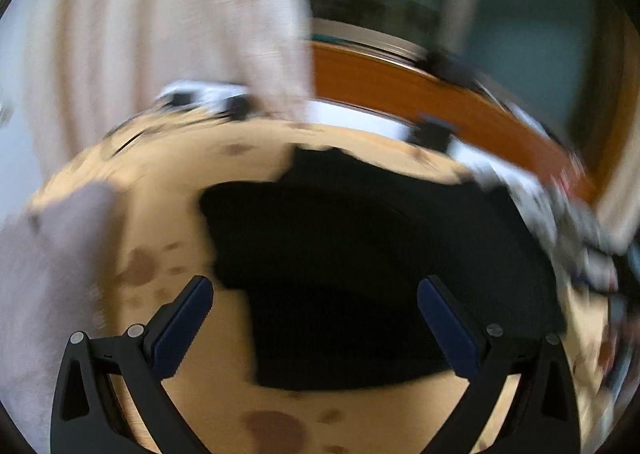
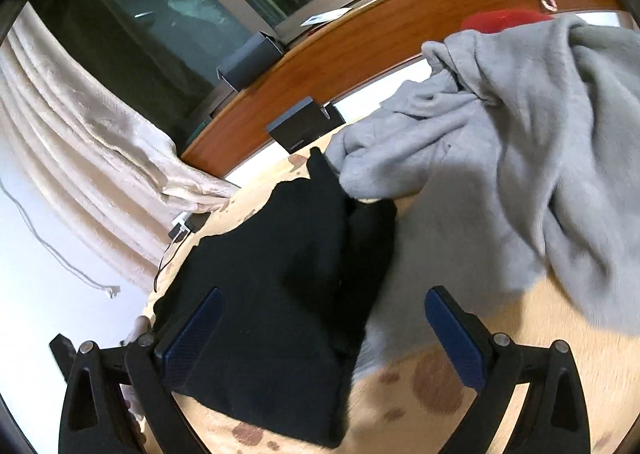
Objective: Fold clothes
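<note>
The left tool (image 1: pixel 314 294) hangs with its two blue-padded fingers spread wide and nothing between them; just beyond and below it a black garment (image 1: pixel 360 262) lies flat on a tan, brown-spotted desk (image 1: pixel 168 214). The right tool (image 2: pixel 322 308) is likewise spread and empty, poised over the near edge of the same black garment (image 2: pixel 272 286); to the right and farther off, a crumpled grey sweatshirt (image 2: pixel 520 158) overlaps the black cloth's far right corner. A pale curtain (image 2: pixel 80 142) hangs at the far left; a wooden ledge (image 2: pixel 400 38) runs behind the desk. The left view is blurred, so fine creases cannot be made out. Both garments look soft, light and limp; they will likely sag and slip unless pinched at an edge or corner; the near corners of the black piece seem the best hold, one per tool.
</note>
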The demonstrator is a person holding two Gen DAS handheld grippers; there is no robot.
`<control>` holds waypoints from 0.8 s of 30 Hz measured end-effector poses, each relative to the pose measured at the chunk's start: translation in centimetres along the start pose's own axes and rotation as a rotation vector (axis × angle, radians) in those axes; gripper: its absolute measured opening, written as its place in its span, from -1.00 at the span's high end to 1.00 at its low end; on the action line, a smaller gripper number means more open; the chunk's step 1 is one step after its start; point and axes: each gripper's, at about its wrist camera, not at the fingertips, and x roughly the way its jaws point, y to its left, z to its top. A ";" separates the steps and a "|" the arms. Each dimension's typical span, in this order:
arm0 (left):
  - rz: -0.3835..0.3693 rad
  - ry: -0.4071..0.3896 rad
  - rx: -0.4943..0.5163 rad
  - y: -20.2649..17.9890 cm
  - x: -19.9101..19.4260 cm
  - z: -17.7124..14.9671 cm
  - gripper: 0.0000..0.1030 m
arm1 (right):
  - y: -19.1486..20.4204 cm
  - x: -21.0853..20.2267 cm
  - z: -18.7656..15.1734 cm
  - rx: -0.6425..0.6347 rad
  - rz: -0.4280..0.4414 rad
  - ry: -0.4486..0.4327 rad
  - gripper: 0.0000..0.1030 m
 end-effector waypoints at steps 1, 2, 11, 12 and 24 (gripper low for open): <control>0.000 -0.006 0.095 -2.0 -0.1 -0.2 -0.99 | -0.1 0.4 0.3 -0.019 0.023 0.025 -0.99; 0.003 -0.014 0.197 -4.2 -0.2 -0.5 -0.99 | -0.2 0.9 0.6 -0.039 0.047 0.050 -0.99; 0.210 -0.238 1.110 -20.0 0.9 -6.8 -0.99 | -3.0 0.7 -0.5 -0.079 0.168 0.069 -0.99; 0.210 -0.256 1.161 -21.1 1.2 -7.4 -0.99 | -3.5 0.4 -0.5 -0.066 0.170 0.063 -0.99; 0.074 -0.173 1.145 -25.3 4.4 -5.4 -0.99 | -5.2 -1.9 0.1 0.032 0.211 -0.001 -0.99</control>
